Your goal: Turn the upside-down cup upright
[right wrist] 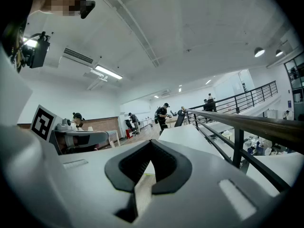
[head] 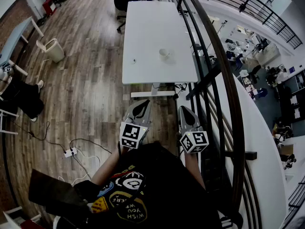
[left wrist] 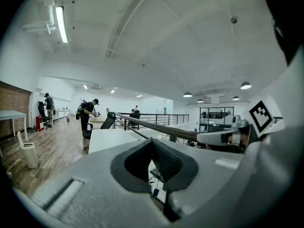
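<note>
- Left gripper (head: 142, 107) and right gripper (head: 185, 109): both clenched, nothing between the jaws, held side by side close to the person's body and aimed roughly level at the table (head: 143, 27).
- Risk: arriving with the jaws clenched. They would only nudge the cup (head: 164, 54), not take it, and a light cup on a smooth top would likely skid or topple.
- Risk: cables (head: 177, 86) lie on the floor under the table's near edge, and a railing (head: 224, 85) runs close along its right edge. Both could snag a foot or elbow on the approach.
- Cup: pale, on the table's near half, right of middle. It is too small here to confirm that it is upside-down.
- Cup to grippers: well apart, straight ahead, with open floor between. It sits slightly nearer the right gripper's line.
</note>
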Demonstrator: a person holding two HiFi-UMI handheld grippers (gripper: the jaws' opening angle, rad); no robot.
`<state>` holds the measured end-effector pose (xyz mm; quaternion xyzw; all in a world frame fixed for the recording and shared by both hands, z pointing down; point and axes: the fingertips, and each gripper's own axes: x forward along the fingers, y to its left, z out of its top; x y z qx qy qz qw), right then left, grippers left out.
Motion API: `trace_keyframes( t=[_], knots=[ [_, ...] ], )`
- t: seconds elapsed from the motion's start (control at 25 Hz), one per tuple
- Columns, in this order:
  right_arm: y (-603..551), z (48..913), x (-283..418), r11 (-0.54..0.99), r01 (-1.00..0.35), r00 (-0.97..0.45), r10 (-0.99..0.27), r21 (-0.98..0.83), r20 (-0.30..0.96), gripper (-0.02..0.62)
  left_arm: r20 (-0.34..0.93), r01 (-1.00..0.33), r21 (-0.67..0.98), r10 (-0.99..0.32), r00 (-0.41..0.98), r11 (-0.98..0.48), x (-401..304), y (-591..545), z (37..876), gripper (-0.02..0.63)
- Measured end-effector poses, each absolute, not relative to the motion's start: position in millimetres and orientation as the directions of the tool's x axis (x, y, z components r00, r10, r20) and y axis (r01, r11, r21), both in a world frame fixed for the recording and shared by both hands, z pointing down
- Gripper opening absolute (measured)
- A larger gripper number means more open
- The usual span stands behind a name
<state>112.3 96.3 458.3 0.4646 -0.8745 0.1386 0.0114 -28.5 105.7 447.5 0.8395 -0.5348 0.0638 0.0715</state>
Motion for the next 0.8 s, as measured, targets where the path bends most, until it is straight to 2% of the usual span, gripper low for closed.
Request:
trace_keyframes(
  t=[0.2, 0.48, 0.8],
  knots=[
    [98, 460, 106, 0.529, -0.815, -0.569, -0.807, -0.235, 0.159, -0.005, 0.175, -0.913, 0.055, -0.896, 0.408, -0.404, -36, 105, 445, 0.005],
    [103, 464, 99, 0.535, -0.815, -0.573, -0.801, -0.225, 0.172, -0.005, 0.225, -0.906, 0.07, -0.878, 0.423, -0.418, -33, 115, 461, 0.005],
    [105, 480, 76, 0.561, -0.775, -0.619, -0.768, -0.291, 0.167, -0.005, 0.237, -0.9, 0.067, -0.869, 0.435, -0.432, -47, 115, 471, 0.005]
  ],
)
